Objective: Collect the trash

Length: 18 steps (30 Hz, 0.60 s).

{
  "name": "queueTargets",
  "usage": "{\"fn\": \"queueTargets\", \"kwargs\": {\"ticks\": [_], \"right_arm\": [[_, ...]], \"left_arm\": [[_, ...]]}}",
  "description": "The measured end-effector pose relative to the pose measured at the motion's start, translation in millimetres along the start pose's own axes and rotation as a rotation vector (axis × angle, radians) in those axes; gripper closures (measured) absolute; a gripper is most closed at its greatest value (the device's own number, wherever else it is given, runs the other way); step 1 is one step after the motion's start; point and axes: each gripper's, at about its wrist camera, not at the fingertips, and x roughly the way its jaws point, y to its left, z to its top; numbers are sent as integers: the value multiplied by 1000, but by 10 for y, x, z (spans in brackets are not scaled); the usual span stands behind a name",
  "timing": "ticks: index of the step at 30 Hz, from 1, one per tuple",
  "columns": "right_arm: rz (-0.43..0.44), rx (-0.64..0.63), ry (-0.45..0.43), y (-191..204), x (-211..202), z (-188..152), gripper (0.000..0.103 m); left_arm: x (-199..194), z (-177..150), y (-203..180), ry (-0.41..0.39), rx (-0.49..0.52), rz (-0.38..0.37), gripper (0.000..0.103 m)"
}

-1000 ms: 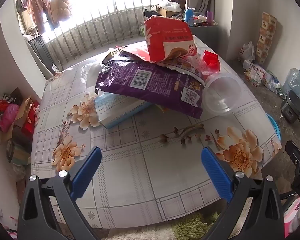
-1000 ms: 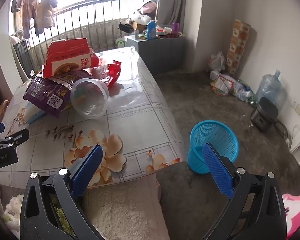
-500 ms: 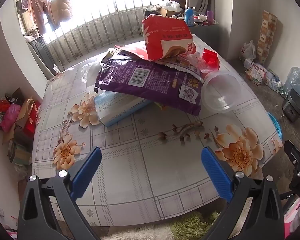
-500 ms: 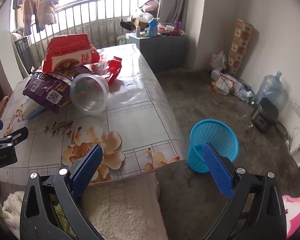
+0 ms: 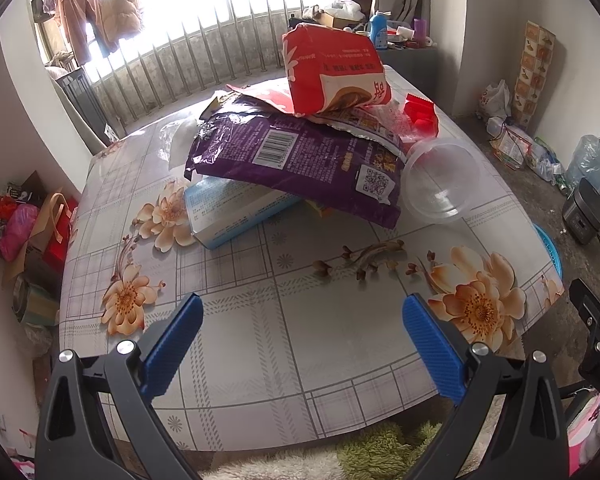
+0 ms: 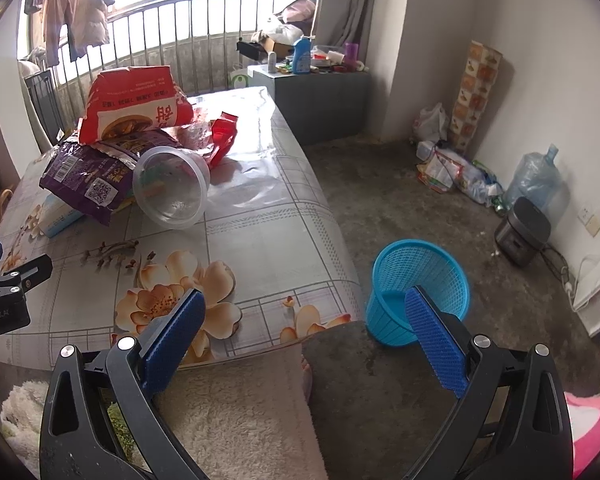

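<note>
On your table [image 5: 284,344] the pile sits at twelve o'clock: top bag [image 5: 332,76] on wide bag [image 5: 300,156] on box [image 5: 232,212]. Tipped cup [image 5: 440,180] touches it at one o'clock. Basket [image 6: 416,284] stands on the floor, right of the table.

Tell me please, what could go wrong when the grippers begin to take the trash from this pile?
1. The red bag sits on top of the purple bag; pulling the lower one first would likely topple it.
2. The clear plastic cup lies on its side and may roll away if nudged.
3. The blue basket stands on the floor beside the table, so a carried wrapper could miss it.
</note>
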Motion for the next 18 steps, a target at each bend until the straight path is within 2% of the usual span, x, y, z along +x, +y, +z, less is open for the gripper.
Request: {"fn": "queueTargets", "kwargs": {"ticks": [18], "right_arm": [[-15, 1, 0, 7, -10, 46, 8]], "left_arm": [[17, -10, 5, 8, -7, -2, 5]]}}
